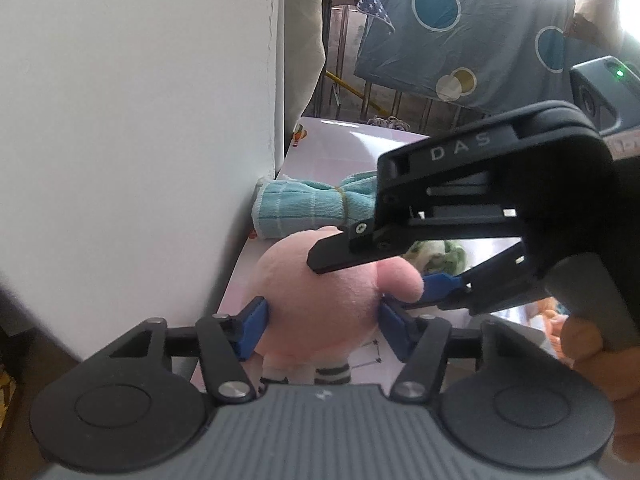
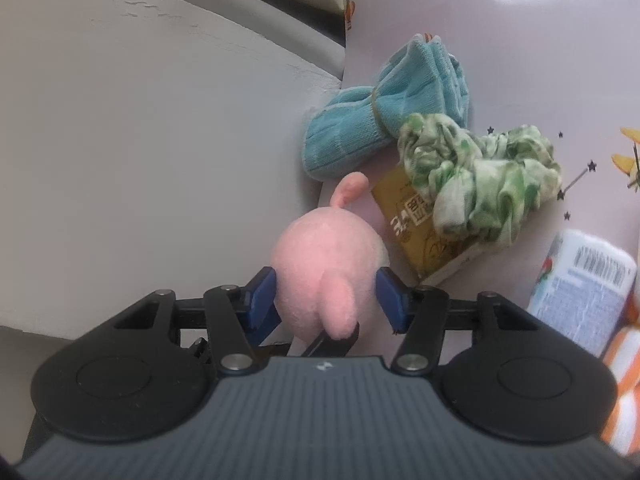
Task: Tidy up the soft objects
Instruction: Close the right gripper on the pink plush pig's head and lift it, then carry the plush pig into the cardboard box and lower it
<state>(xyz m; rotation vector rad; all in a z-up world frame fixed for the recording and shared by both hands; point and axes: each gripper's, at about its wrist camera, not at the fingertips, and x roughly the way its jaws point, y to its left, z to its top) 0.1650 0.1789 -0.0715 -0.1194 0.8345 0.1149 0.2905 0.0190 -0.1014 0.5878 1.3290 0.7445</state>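
Note:
A pink plush toy [image 1: 320, 300] with striped legs sits between the blue pads of my left gripper [image 1: 320, 324], which is shut on it. My right gripper [image 1: 380, 276] comes in from the right and its fingers close around the same toy. In the right wrist view the pink plush toy [image 2: 326, 276] fills the gap of my right gripper [image 2: 326, 300], pads pressed on both sides. A rolled teal towel [image 1: 312, 208] tied with a band lies behind the toy by the wall; it also shows in the right wrist view [image 2: 372, 108]. A green patterned cloth [image 2: 480, 184] lies bunched to the right.
A white wall [image 1: 140, 140] stands close on the left. The pale pink table [image 1: 340, 148] carries a yellow packet [image 2: 416, 220] under the green cloth and a white tissue pack [image 2: 580, 292]. An orange striped cloth [image 2: 624, 380] lies at the right edge. A blue dotted sheet [image 1: 460, 28] hangs behind.

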